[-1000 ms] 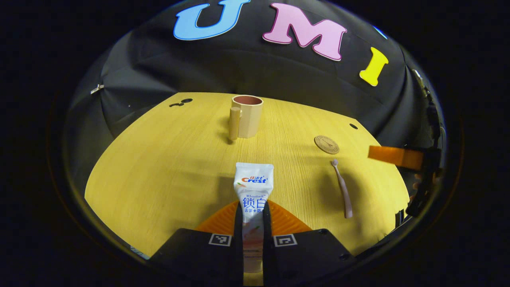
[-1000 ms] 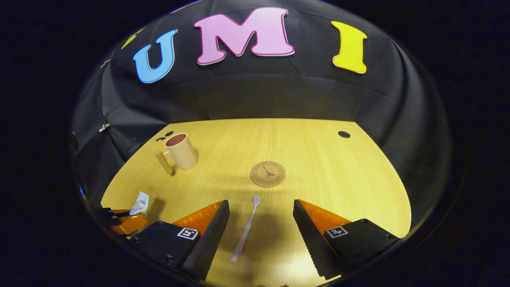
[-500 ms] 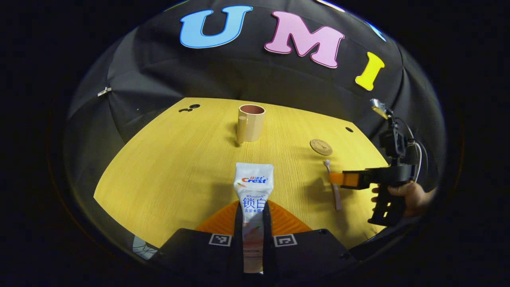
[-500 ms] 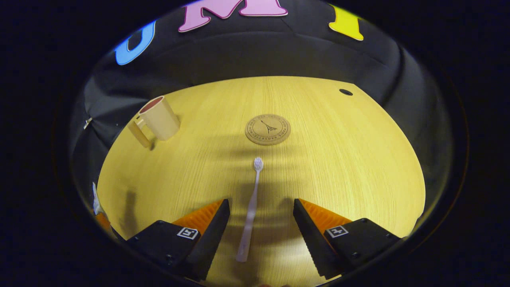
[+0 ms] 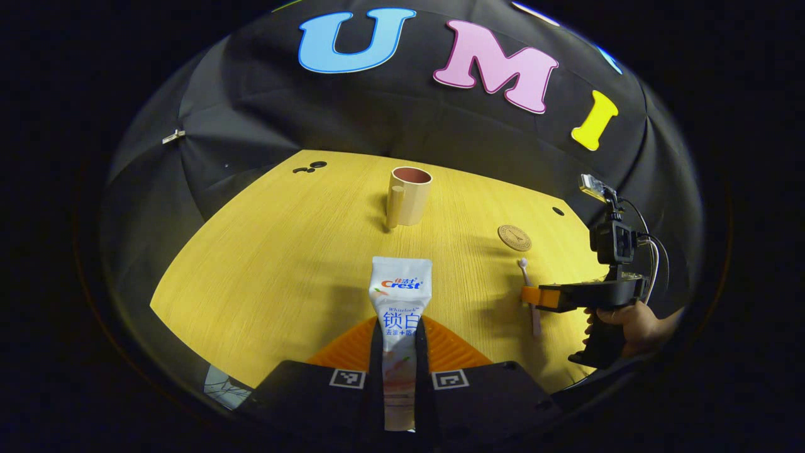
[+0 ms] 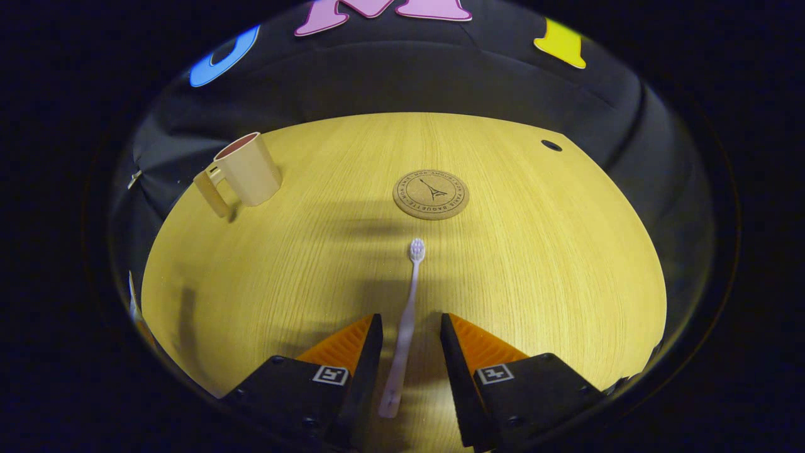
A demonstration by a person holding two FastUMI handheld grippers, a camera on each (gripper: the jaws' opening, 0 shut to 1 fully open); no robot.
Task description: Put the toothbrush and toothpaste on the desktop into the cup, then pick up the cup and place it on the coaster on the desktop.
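Both tool (image 6: 409, 352) fingers astride toothbrush (image 6: 405, 321)

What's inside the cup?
From the left gripper view, the cup shows a reddish-brown inner wall near the rim and nothing sticking out. Its bottom is hidden by its own wall, so the very inside cannot be seen.
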